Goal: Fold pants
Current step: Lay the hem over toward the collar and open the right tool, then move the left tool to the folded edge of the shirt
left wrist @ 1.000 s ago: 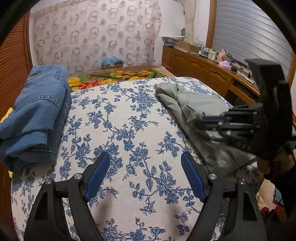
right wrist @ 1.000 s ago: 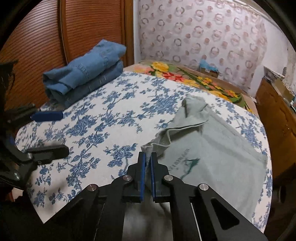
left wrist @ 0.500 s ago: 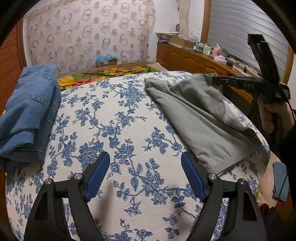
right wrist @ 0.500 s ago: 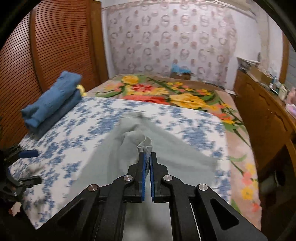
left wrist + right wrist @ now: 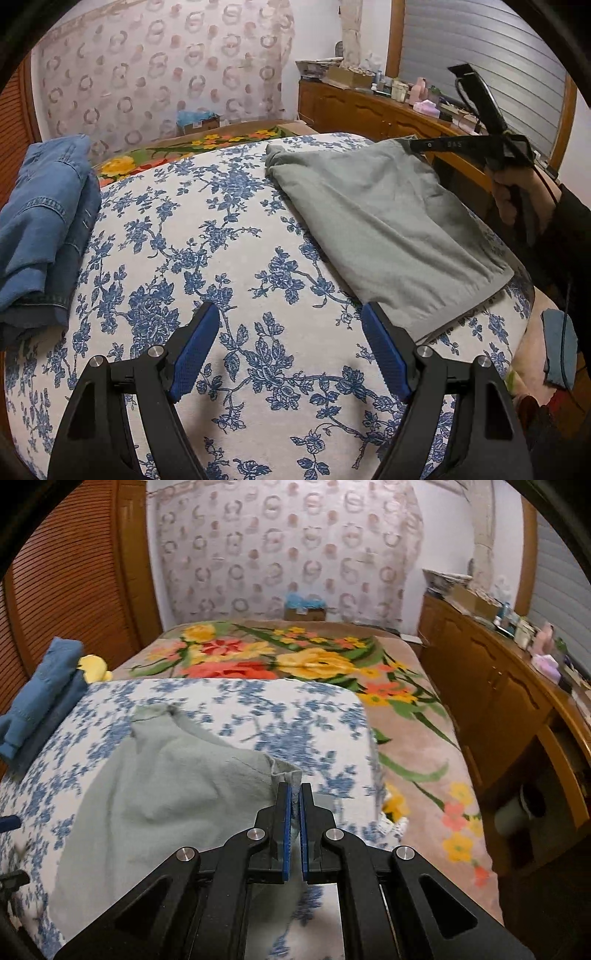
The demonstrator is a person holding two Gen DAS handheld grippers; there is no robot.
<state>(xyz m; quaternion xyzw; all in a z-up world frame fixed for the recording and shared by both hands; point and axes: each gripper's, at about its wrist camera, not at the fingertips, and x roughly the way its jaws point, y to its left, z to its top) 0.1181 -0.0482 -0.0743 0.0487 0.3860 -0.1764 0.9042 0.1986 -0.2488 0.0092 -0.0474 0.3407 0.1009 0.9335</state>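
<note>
The grey-green pants (image 5: pixel 388 229) lie on a bed covered with a white spread printed with blue flowers (image 5: pixel 236 266), toward the bed's right side as the left wrist camera sees it. One corner of the pants is lifted off the spread and pinched in the right gripper (image 5: pixel 294 794), whose blue pads are pressed together on a small tuft of cloth that pokes up between them. In the left wrist view the same gripper (image 5: pixel 415 145) is held by a person's hand (image 5: pixel 517 192) in a dark sleeve at the right edge, with the fabric stretched from its tip down to the bed. The far end of the pants is bunched into a small knot, and the near hem lies flat close to the bed's edge.

The left gripper (image 5: pixel 291 347) hovers over bare spread with its jaws spread wide and nothing between them; its right finger (image 5: pixel 384 354) is just beside the near hem of the pants, and whether it touches cannot be told.

A stack of folded blue denim (image 5: pixel 40 229) rests at the left side of the bed, well apart from the pants. Beyond the spread lies a blanket with large yellow and red flowers (image 5: pixel 314 661), and a wooden cabinet (image 5: pixel 491 686) cluttered with small items runs along the right wall.
</note>
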